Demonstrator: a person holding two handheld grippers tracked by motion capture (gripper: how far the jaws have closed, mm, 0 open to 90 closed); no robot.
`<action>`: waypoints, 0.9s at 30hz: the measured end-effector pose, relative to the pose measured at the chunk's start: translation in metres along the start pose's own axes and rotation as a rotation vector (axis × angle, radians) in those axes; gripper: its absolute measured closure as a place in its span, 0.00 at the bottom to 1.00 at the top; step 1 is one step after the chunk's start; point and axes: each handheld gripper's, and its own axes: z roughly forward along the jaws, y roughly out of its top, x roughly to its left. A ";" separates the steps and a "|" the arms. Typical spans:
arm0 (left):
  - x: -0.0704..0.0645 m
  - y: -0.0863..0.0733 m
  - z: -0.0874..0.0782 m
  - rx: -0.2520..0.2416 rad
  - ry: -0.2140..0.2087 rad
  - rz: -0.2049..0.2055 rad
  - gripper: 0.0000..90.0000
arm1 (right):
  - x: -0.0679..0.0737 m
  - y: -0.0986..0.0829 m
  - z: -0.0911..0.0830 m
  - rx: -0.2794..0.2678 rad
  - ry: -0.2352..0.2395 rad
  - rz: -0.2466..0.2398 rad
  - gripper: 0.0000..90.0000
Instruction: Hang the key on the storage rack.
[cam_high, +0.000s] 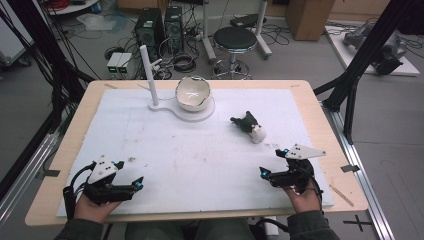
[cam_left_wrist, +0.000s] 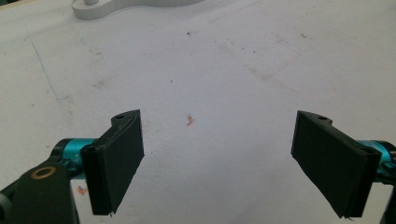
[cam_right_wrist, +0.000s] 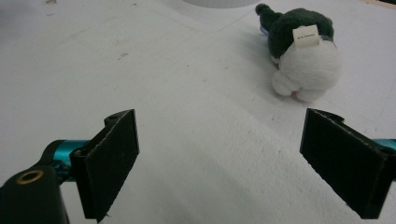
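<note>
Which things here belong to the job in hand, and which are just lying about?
In the job:
plush toy, nearest the right tongs, which are open
left tongs, open, over the white mat

Lying about:
eggshell-shaped bowl on its white stand
stool and computer towers on the floor beyond

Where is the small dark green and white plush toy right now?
In the high view, the plush toy lies on the white mat, right of centre, between the eggshell-shaped bowl and the right gripper.
</note>
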 end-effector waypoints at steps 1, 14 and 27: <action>0.000 0.000 0.000 0.005 -0.003 0.004 0.19 | 0.000 0.000 0.000 0.002 -0.001 0.004 0.12; 0.002 -0.003 -0.004 0.000 0.004 -0.001 0.19 | -0.001 0.001 0.006 0.017 0.000 0.000 0.12; 0.001 -0.004 -0.006 -0.003 0.003 0.003 0.19 | -0.001 0.003 0.009 0.016 -0.004 0.010 0.12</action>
